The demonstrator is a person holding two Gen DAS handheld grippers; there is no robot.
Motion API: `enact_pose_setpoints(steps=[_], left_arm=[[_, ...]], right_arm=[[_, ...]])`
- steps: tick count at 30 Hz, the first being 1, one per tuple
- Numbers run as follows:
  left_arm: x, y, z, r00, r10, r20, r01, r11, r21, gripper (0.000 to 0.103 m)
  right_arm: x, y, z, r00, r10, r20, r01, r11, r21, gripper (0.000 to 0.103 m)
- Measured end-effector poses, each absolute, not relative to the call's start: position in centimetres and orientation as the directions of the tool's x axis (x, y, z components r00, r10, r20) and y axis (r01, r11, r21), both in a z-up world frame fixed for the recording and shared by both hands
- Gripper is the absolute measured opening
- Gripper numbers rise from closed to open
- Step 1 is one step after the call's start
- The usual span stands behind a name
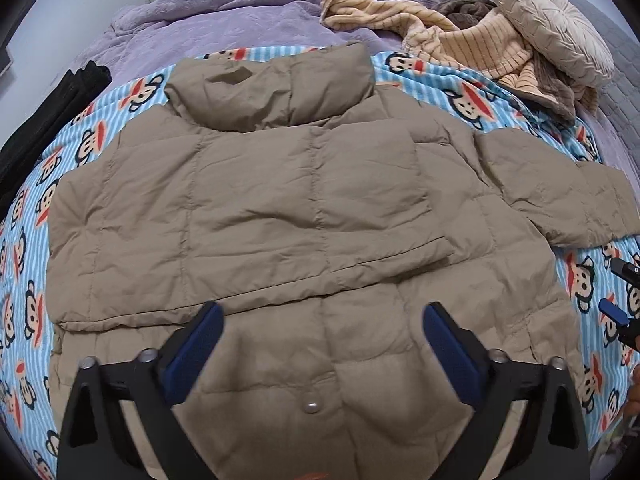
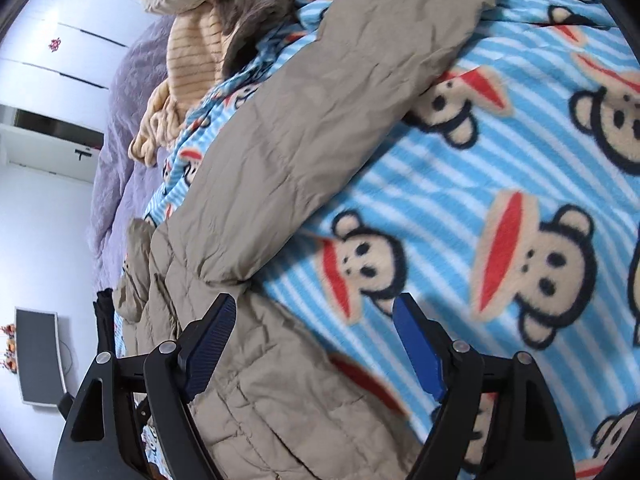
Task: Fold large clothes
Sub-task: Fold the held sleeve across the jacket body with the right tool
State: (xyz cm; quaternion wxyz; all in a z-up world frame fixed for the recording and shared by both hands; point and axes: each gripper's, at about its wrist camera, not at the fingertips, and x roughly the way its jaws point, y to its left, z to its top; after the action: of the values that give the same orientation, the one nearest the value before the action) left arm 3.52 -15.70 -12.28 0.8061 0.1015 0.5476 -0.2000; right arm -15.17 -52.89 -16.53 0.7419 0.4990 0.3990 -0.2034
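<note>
Both grippers, left (image 1: 322, 322) and right (image 2: 314, 318), gape empty; puffy tan down jacket (image 1: 280, 200) looks light, slippery — pinch sleeve (image 2: 320, 100) cuff at a seam.

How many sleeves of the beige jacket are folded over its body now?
1. One sleeve lies folded across the jacket. The other sleeve stretches out sideways on the monkey blanket.

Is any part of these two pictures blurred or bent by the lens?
Left wrist view: sharp, but the fisheye bows the jacket and blanket edges. Right wrist view: tilted; the blanket print smears with motion blur near the right tool.
</note>
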Motion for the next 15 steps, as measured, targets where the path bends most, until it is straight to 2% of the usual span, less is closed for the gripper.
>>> enact_pose_setpoints(steps=[2,3,4,15], left_arm=[[3.3,-16.9,-12.2,0.319,-0.217,-0.922,0.445,0.894,-0.056,0.103],[3.3,-17.3,-12.3,0.317,-0.216,-0.923,0.449,0.892,-0.054,0.103],[3.2,-17.9,-12.3,0.315,-0.215,-0.925,0.453,0.89,-0.052,0.103],[3.6,-20.7,-13.2,0.283,-0.205,-0.937,0.442,0.895,-0.063,0.103]], right_arm=[[-15.7,-54.8,-16.5,0.609,0.071,-0.79,0.709,0.398,0.582,0.087],[-15.9,-55.6,-16.5,0.614,0.061,-0.787,0.711,0.389,0.585,0.1],[-16.1,-56.5,-16.5,0.626,0.047,-0.779,0.711,0.377,0.594,0.103],[-13.9,-64.4,-17.4,0.712,0.019,-0.702,0.67,0.284,0.686,0.103]])
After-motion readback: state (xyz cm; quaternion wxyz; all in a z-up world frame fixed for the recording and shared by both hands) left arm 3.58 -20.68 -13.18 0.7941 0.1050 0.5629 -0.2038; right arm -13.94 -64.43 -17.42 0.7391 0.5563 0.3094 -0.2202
